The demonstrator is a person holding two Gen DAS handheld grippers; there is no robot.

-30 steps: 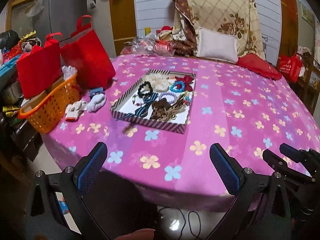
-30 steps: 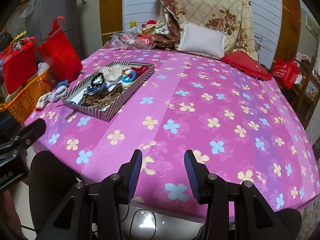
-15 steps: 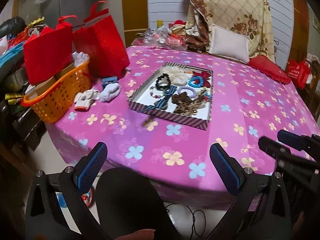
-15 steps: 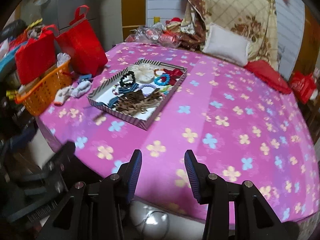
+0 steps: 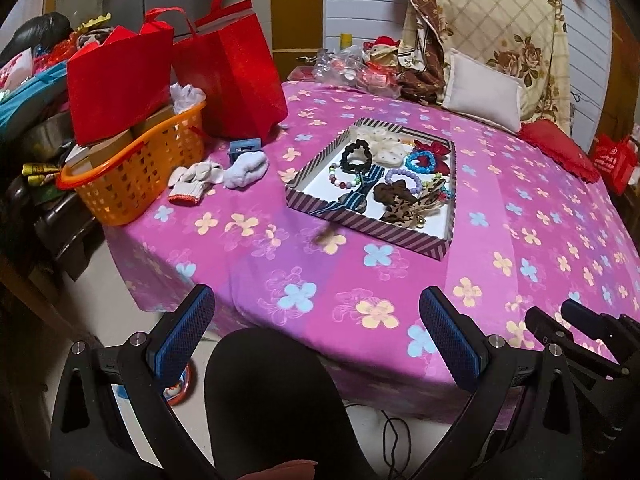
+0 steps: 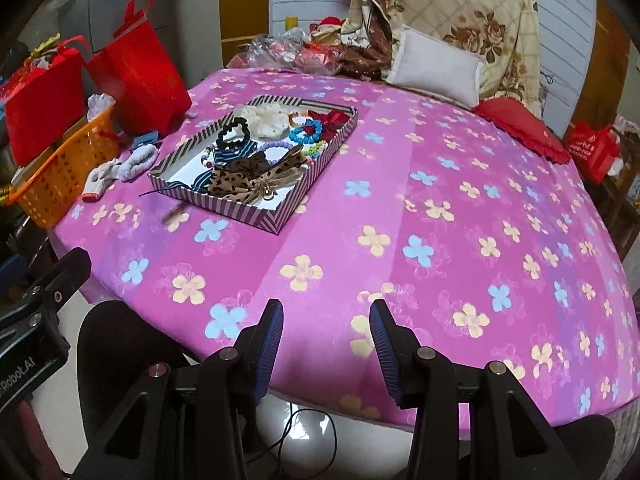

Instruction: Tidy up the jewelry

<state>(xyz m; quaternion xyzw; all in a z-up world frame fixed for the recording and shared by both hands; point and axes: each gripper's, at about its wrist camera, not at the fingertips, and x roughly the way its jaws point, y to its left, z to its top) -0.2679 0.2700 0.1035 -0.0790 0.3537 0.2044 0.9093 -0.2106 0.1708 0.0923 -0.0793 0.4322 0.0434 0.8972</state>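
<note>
Jewelry (image 5: 384, 172) is lying heaped in a striped tray (image 5: 360, 224) on the pink surface (image 6: 440, 240). Left tool (image 5: 316, 340) is hovering wide apart, holding nothing; right tool (image 6: 326, 344) is hovering narrowly parted, also empty, both well short of the tray.

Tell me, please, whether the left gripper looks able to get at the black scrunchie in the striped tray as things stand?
Probably yes. The left gripper is open and holds nothing, and only bare tablecloth lies between it and the striped tray. The black scrunchie sits uncovered near the tray's far left corner.
</note>
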